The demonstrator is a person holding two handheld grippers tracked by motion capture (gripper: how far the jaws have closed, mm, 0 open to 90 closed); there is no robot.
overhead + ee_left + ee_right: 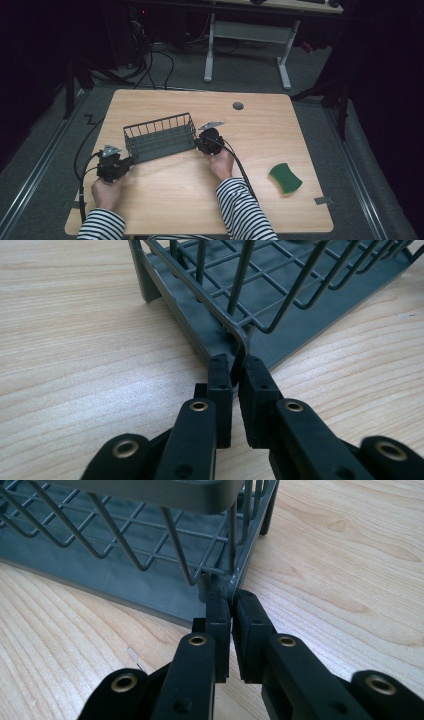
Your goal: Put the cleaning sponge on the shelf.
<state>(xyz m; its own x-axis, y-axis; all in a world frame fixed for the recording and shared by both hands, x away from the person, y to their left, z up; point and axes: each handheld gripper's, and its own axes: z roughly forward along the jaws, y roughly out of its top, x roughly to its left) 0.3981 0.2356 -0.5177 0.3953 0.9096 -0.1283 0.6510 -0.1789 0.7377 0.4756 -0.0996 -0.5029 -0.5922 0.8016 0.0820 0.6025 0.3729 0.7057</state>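
Observation:
A grey wire dish rack (160, 136) with a solid tray base stands on the wooden table (165, 195), left of centre. My left gripper (131, 161) is shut on the rack's front-left corner; in the left gripper view its jaws pinch the corner rim wire (239, 340) of the rack (280, 305), gripper (238, 365). My right gripper (198, 143) is shut on the rack's right end; in the right gripper view the jaws clamp the lower corner wire (231, 582) of the rack (125, 575), gripper (231, 600). A hand holds each gripper.
A green sponge (285, 178) lies near the table's front right. A round cable hole (238, 106) sits at the far edge. Cables trail off the left side. A white-legged desk (250, 35) stands beyond the table.

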